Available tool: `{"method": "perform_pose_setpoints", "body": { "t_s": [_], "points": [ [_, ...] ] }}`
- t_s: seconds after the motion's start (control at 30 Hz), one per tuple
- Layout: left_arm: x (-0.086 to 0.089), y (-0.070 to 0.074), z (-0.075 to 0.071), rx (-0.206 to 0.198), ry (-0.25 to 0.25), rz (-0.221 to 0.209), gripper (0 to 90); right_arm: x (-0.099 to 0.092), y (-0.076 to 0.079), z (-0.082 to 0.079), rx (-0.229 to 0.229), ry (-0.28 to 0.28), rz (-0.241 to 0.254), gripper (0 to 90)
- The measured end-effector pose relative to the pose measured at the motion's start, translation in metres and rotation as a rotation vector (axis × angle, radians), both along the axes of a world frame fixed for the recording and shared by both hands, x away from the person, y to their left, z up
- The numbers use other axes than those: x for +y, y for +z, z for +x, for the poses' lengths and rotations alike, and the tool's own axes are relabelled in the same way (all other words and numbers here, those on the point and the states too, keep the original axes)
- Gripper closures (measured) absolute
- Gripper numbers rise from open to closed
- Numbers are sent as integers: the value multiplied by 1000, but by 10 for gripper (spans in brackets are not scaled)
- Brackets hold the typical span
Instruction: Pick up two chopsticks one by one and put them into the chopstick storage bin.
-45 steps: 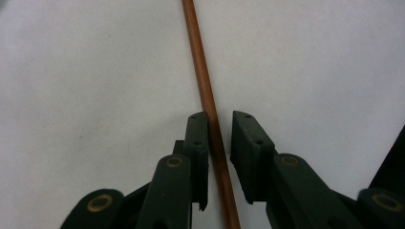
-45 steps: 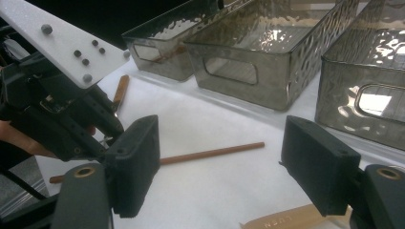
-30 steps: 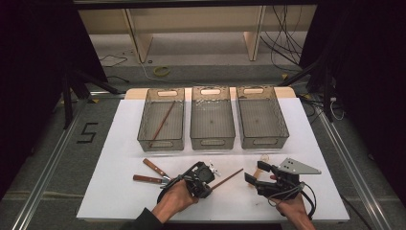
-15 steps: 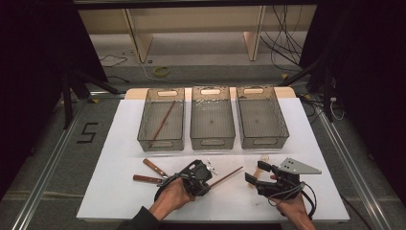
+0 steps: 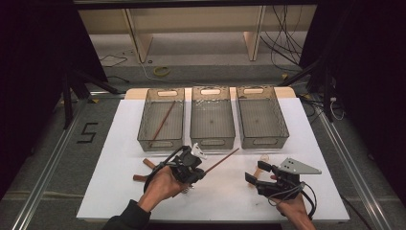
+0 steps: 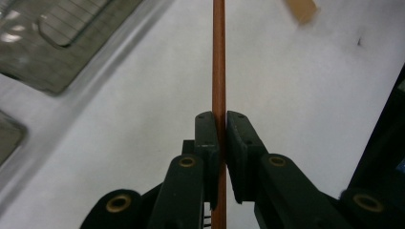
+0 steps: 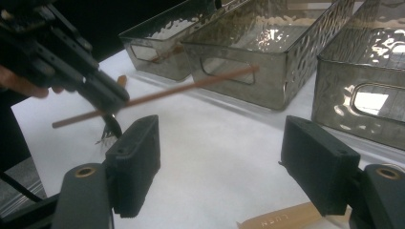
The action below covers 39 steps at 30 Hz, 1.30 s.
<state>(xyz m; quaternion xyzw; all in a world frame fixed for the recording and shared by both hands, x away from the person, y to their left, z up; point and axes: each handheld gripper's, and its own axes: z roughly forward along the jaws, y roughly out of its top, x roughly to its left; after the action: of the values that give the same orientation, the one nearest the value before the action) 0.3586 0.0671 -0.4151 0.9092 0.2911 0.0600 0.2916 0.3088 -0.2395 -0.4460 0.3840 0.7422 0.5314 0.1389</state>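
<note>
Left gripper (image 6: 218, 143) pinching a thin brown stick (image 6: 218, 57) above the white worktop (image 5: 225, 201), just in front of the middle bin (image 5: 212, 117). To bin it cleanly, keep the stick level and clear the rim (a judgement). The stick runs lengthwise between the fingers (image 6: 206, 138). Right gripper (image 7: 224, 162): fingers spread, empty, right of that bin's front.

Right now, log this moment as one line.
left hand-held gripper: shut on brown stick | right hand-held gripper: open, empty | three bins: left holds one stick
</note>
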Motion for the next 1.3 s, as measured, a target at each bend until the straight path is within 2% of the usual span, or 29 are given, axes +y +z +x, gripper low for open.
{"method": "perform_pose_setpoints", "body": {
  "t_s": [0.3,0.6,0.77,1.3],
  "points": [
    [18,16,12,-28,51,-61,832,0,0,1,2,-1,-2,303],
    [39,25,33,-51,121,-108,832,0,-1,1,3,-3,-6,303],
    [48,26,47,-38,152,-108,832,1,-2,1,9,2,-10,303],
    [78,50,90,-86,271,-139,832,1,-2,1,9,4,-7,303]
  ]
}}
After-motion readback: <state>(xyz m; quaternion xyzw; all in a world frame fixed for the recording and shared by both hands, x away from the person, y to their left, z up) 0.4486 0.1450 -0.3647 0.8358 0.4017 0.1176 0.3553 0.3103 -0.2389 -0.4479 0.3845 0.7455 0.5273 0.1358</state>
